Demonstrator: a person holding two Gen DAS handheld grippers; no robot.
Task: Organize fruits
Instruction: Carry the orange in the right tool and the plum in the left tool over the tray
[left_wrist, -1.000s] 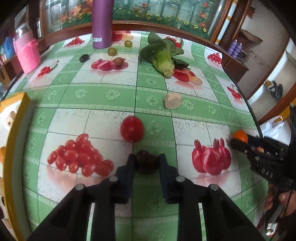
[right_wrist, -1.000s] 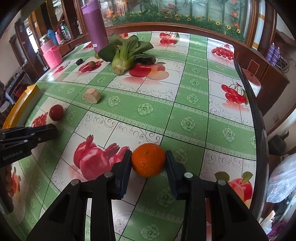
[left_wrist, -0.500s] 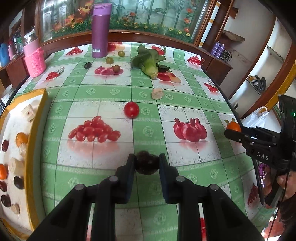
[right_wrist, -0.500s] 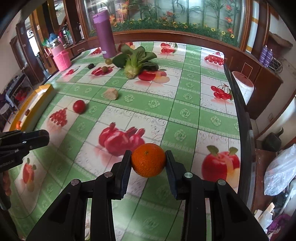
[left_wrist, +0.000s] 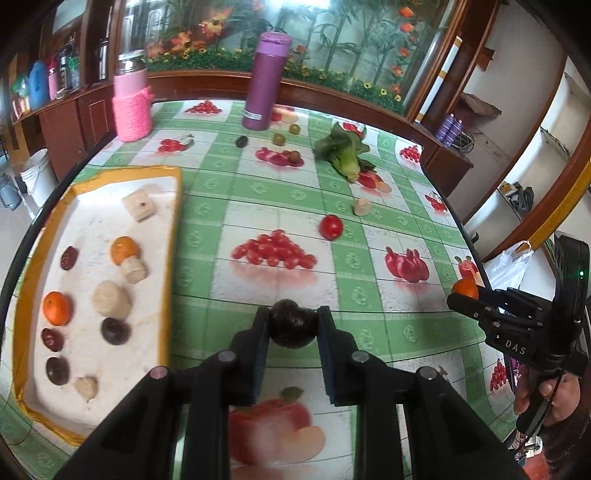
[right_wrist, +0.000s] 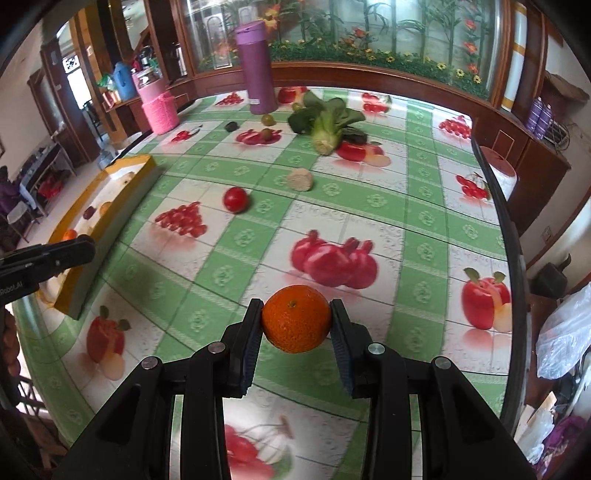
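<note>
My left gripper (left_wrist: 292, 325) is shut on a dark purple fruit (left_wrist: 291, 324) and holds it well above the table. My right gripper (right_wrist: 296, 325) is shut on an orange (right_wrist: 296, 319), also lifted; it shows at the right of the left wrist view (left_wrist: 466, 289). A yellow-rimmed tray (left_wrist: 170, 236) with a white liner lies at the left and holds several fruits and pale pieces. A red tomato (left_wrist: 331, 226) and a beige piece (left_wrist: 361, 206) lie on the tablecloth.
A purple flask (left_wrist: 265, 81), a pink knitted jar (left_wrist: 132, 103), a bok choy (left_wrist: 345, 155) and small green and dark fruits (left_wrist: 279, 139) stand at the far end. The table's right edge (right_wrist: 506, 266) drops off beside a plastic bag.
Both grippers have risen and pulled back with their fruits. The tray has come fully into the left wrist view.
</note>
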